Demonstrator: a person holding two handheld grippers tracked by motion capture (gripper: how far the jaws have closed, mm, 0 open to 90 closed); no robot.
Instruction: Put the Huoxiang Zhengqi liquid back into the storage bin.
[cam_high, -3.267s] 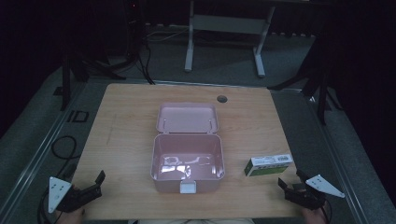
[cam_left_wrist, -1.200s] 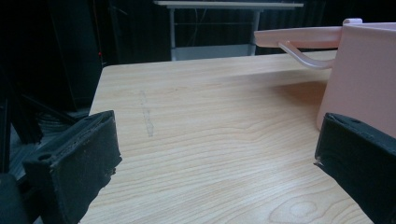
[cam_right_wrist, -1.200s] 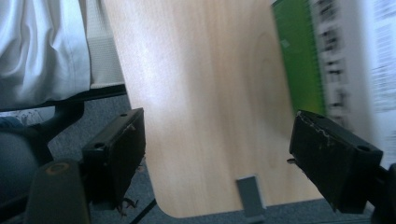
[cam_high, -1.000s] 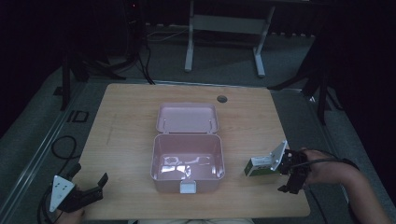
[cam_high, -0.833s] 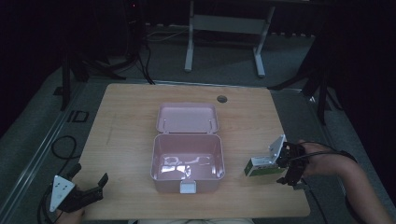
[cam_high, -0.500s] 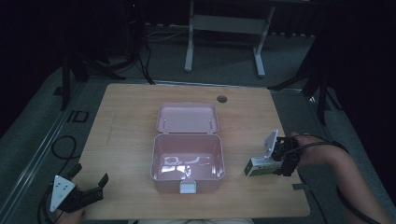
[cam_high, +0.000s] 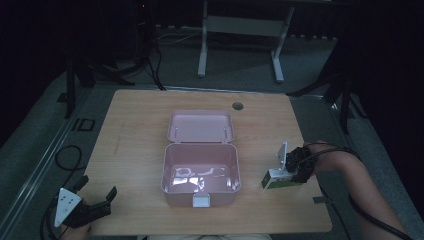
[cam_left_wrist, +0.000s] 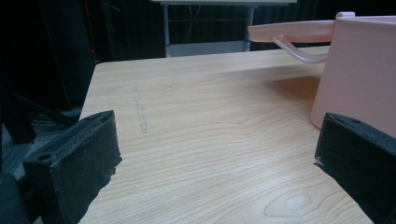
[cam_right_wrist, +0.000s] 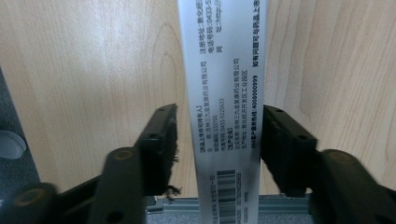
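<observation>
as right tongs (cam_right_wrist: 217, 135) straddle carton (cam_right_wrist: 223, 93) w/ small gap, left tongs (cam_left_wrist: 219, 158) open, near table (cam_high: 140, 125) edge

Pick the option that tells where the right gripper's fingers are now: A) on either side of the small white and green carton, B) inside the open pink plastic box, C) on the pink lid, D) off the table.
A: in the right gripper view the black fingers flank the small white and green carton, with a gap on one side; the right gripper is beside the open pink plastic box.
</observation>
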